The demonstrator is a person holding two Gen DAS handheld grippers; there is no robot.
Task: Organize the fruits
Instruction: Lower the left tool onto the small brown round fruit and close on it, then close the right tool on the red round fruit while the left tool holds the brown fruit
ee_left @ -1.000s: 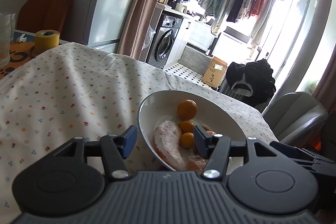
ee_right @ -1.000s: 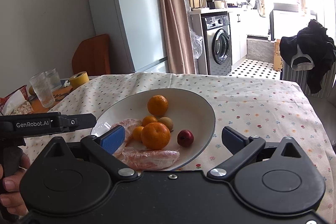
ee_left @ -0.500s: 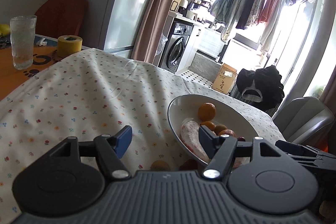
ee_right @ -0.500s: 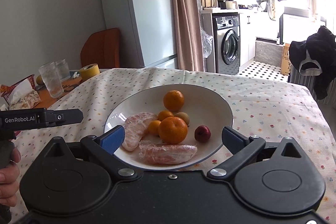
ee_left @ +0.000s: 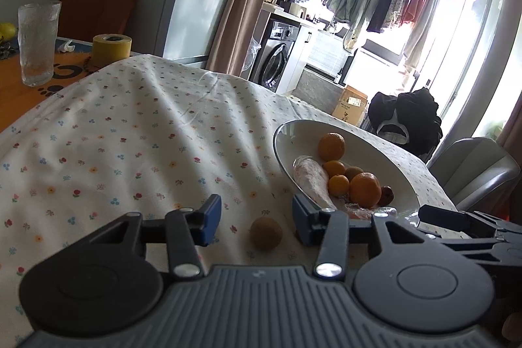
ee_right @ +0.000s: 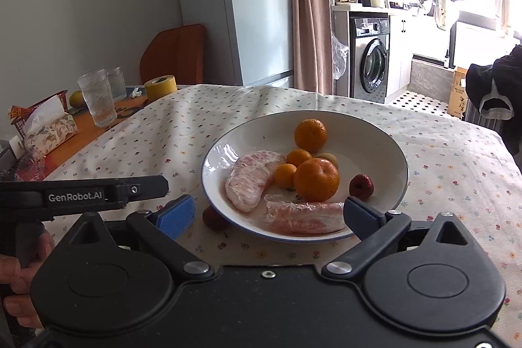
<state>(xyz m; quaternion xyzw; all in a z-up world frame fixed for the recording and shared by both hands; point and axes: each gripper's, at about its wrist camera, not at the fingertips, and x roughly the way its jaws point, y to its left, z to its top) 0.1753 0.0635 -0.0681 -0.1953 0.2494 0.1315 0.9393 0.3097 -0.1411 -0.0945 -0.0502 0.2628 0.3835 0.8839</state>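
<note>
We're over a floral tablecloth, fridge and washer behind. Since a second ago both cameras pulled back: a brown round fruit now sits between our left gripper fingers, untouched. Both grippers wide open, empty. Glass and tape roll far left. Bowl of fruit just beyond the right gripper; a red fruit touches its near rim.

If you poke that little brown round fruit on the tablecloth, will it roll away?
Probably: the small brown round fruit looks ball-shaped, so a nudge likely rolls it. The wrinkled flowery tablecloth may slow it. It seems small and probably light.
</note>
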